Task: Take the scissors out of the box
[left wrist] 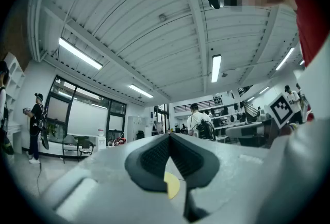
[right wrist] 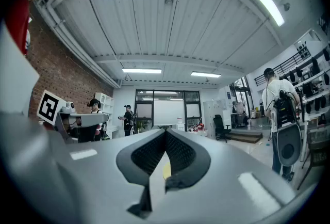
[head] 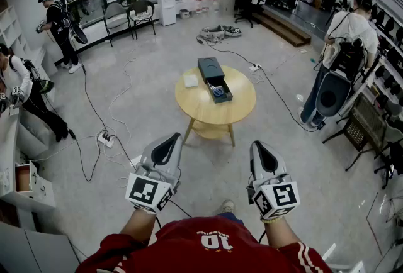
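- Nearest, the left gripper (head: 169, 139) and the right gripper (head: 260, 147) are held side by side just beyond the person's red shirt (head: 208, 246), both pointing toward the far table; each has its tongs pressed together at the tips, with nothing between them.
- On the floor to the left lie a power strip (head: 106, 139) and a black cable (head: 88, 108); a straight walk ahead should keep the feet off both.
- The round wooden table (head: 242, 105) stands well apart from both grippers; the step in hand looks like the approach, so nothing can be reached yet.
- On the table's middle sits the dark box (head: 210, 67), with its tray (head: 225, 97) slid out toward the near side; the scissors (head: 218, 92) lie in that tray, a bluish shape too small to tell handles from blades.
- To do this well, open one gripper's tongs wide before it nears the tray; come down over the scissors from above, not from the side, so the tray walls are not knocked; check the lie of the handles once close.
- The other gripper could steady the box's far, closed part; the box looks light and may slide.
- A white card (head: 191, 81) lies just left of the box; keep off it.
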Demonstrator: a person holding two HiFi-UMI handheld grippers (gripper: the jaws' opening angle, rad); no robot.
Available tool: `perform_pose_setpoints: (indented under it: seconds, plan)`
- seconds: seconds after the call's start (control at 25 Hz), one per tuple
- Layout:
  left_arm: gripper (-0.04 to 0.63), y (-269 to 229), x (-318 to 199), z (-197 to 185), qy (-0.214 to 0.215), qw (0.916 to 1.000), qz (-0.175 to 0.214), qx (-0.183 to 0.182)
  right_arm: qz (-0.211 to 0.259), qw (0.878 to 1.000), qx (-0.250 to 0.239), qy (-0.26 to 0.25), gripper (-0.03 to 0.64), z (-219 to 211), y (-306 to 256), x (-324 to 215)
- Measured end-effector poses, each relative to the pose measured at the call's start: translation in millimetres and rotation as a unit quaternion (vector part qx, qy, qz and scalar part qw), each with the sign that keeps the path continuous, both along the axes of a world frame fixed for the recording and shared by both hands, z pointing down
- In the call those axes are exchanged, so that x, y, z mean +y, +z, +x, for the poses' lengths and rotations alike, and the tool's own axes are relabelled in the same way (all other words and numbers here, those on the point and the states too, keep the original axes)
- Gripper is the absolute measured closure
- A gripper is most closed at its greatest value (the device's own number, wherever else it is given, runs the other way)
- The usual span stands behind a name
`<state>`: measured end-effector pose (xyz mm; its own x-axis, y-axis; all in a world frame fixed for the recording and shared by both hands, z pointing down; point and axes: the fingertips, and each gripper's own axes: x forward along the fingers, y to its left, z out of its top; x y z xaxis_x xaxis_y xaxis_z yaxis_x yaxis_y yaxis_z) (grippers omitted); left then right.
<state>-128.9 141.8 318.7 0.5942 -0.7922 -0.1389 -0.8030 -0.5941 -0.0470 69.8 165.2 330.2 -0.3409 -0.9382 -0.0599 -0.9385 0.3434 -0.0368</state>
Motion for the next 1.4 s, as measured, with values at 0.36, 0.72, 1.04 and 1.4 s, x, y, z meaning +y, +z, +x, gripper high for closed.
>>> perform_pose_setpoints:
  seconds: [0.36,0.72,1.04,1.4]
  plan:
    - [0.592,2,-5,-1,0.002,1.0,-0.001,0.001,0.004,1.0,0.01,0.009,0.617,0,-2,0]
    - [0.592,8,-11,2,0.01,0.9999,-0.003,0.004,-0.004,1.0,0.018,0.023,0.615,9,5,1]
    - [0.592,10,-10,8,0.015,0.9998,-0.008,0.007,-0.012,1.0,0.017,0.018,0.615,9,7,2]
    - [0.592,14,-21,17,0.008,0.9998,-0.015,0.01,-0.018,0.999,0.03,0.0,0.615,16,7,-12]
